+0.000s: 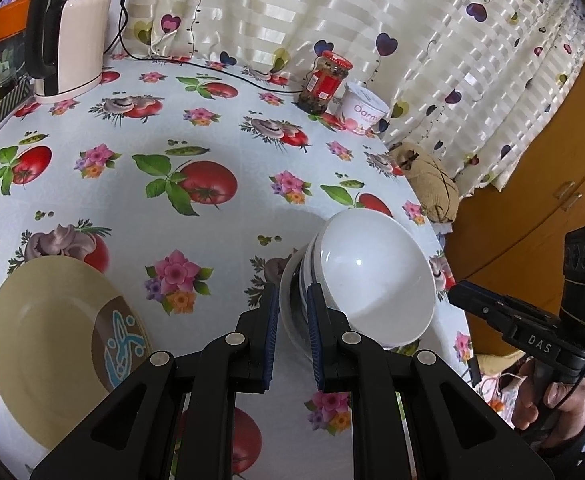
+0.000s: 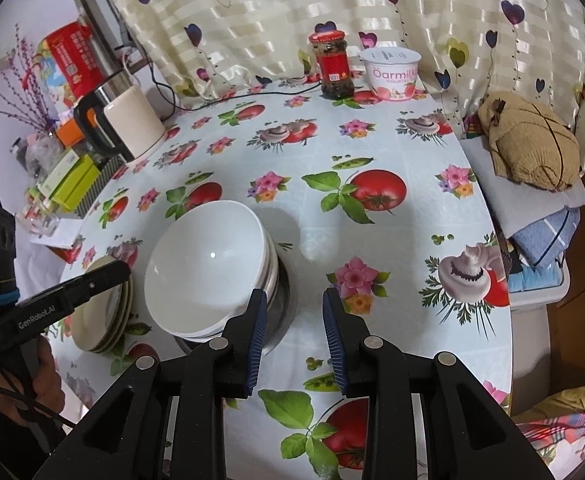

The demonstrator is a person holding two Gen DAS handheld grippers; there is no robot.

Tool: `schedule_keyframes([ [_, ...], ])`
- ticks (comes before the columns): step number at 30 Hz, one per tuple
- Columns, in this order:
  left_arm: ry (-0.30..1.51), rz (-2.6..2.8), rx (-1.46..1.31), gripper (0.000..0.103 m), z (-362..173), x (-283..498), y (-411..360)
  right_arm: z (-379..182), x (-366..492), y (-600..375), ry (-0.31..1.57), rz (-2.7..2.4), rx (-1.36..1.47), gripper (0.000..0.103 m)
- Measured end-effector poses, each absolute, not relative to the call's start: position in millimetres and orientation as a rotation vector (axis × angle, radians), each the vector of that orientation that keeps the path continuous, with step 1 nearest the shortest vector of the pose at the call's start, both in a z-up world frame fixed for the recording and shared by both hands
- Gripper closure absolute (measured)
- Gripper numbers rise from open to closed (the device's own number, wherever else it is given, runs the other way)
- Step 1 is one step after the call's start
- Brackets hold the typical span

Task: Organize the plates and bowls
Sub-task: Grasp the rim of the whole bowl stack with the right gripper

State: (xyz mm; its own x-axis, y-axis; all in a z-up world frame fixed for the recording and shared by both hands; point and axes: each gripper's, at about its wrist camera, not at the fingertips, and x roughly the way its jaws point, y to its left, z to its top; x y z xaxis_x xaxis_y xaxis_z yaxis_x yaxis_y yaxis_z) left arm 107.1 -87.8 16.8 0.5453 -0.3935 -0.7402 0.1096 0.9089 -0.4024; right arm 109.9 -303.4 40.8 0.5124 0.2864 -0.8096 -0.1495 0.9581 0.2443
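1. Evidently gathered for tidying, the stack of white bowls [image 1: 372, 280] sat at centre right of the left wrist view on the fruit-print tablecloth [image 1: 132, 184], nested one inside another and apparently resting in a metal bowl at the bottom, though that base was only partly visible.

2. Left of the stack, in the lower left of the same view, the beige plates [image 1: 48, 332] lay piled, which suggested that like had been sorted with like.

3. At lower centre, the left gripper [image 1: 294, 312] reached forward with its jaws narrowly spread astride the near edge of the stack; whether the blue pads actually pressed the rims could not be told.

4. In the right wrist view, the right gripper [image 2: 294, 312] was held low over the cloth at lower centre, jaws spread wide and holding nothing, its left finger just beside the stack.

5. Well apart at the top of that view stood a red-lidded jar [image 2: 332, 64], a yogurt tub [image 2: 394, 74] and, at upper left, an electric kettle [image 2: 128, 120].
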Motion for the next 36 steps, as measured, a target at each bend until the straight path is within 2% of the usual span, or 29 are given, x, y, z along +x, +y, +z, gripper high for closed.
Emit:
schedule_keyframes([
  [12,1.021,-0.322,-0.351,0.088,-3,114,-91,15,118,-310,1.056,0.286,0.228,0.076],
  [36,1.106,-0.345,-0.363,0.087,-31,125,-101,-16,132,-298,1.128,0.35,0.279,0.09],
])
